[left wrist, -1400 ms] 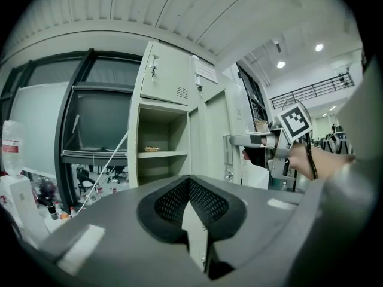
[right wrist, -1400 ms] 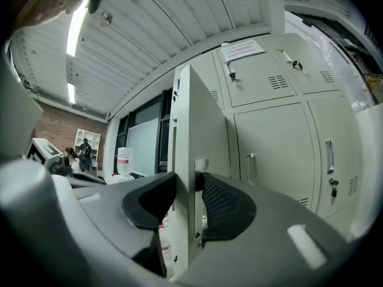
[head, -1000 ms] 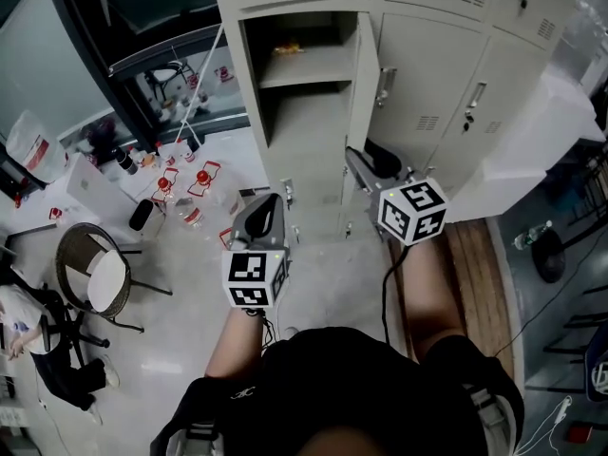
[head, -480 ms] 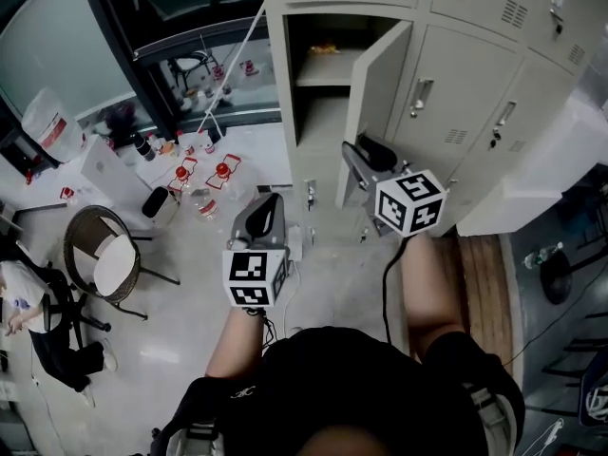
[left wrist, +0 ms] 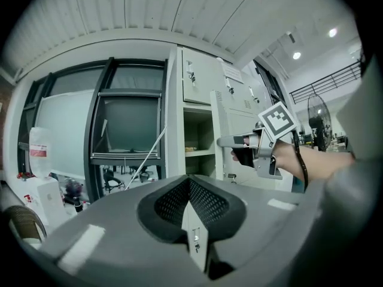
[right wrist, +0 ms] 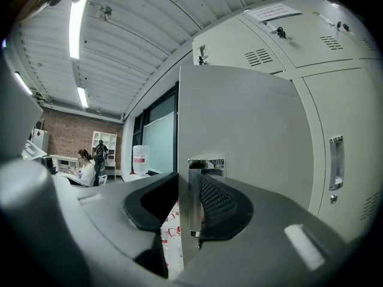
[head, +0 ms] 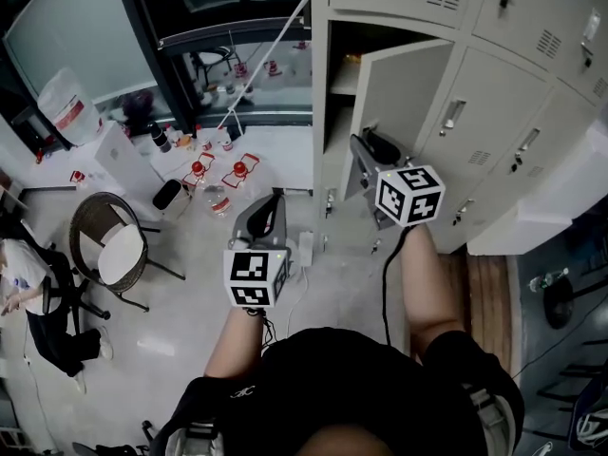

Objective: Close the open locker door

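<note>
The open locker door (head: pixel 404 93) stands out from the beige lockers, beside its open compartment (head: pixel 340 112), which has a shelf. My right gripper (head: pixel 359 145) is at the door's free edge. In the right gripper view the door (right wrist: pixel 239 124) fills the middle. Its edge and metal latch plate (right wrist: pixel 205 163) lie between the closing jaws of the right gripper (right wrist: pixel 190 202), with a gap still showing on the left side. My left gripper (head: pixel 271 198) hangs lower left, away from the lockers, open and empty (left wrist: pixel 190 202). The left gripper view shows the right gripper (left wrist: pixel 224 141) at the door (left wrist: pixel 216 130).
Closed lockers (head: pixel 494 122) continue to the right. On the floor at left are bottles with red caps (head: pixel 218 171), a white box (head: pixel 119 155), a round chair (head: pixel 114 250) and a seated person (head: pixel 14 264). Dark window frames (head: pixel 190 36) stand behind.
The lockers have slid to the right in the head view and more of the door's face shows. The right gripper stays at the door's edge. The left gripper has hardly moved.
</note>
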Available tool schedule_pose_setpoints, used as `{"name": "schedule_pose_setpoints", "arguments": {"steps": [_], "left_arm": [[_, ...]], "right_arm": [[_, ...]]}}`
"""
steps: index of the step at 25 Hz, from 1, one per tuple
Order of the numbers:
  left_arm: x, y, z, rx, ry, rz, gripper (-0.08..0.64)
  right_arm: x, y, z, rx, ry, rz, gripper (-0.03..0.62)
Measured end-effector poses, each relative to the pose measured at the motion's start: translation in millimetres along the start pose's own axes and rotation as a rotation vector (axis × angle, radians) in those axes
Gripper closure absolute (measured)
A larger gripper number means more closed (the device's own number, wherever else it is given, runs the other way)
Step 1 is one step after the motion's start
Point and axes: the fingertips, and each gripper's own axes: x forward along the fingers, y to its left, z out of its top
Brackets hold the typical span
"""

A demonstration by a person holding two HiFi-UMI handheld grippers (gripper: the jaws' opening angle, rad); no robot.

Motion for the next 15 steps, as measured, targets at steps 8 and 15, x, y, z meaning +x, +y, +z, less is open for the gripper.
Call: {"name": "schedule_pose_setpoints", "arguments": {"steps": [8, 15], "left_arm": [[0.7, 25.8, -1.1, 0.000, 0.002, 0.023, 0.558], [-0.9, 44.1, -2.1, 0.003, 0.006, 0.049, 0.558]], "right_arm": [[46.8, -3.3, 2.6, -0.007, 0.012, -0.019, 0.474], [79.4, -13.5, 2.8, -0.003, 0.035, -0.062, 0.472]]}}
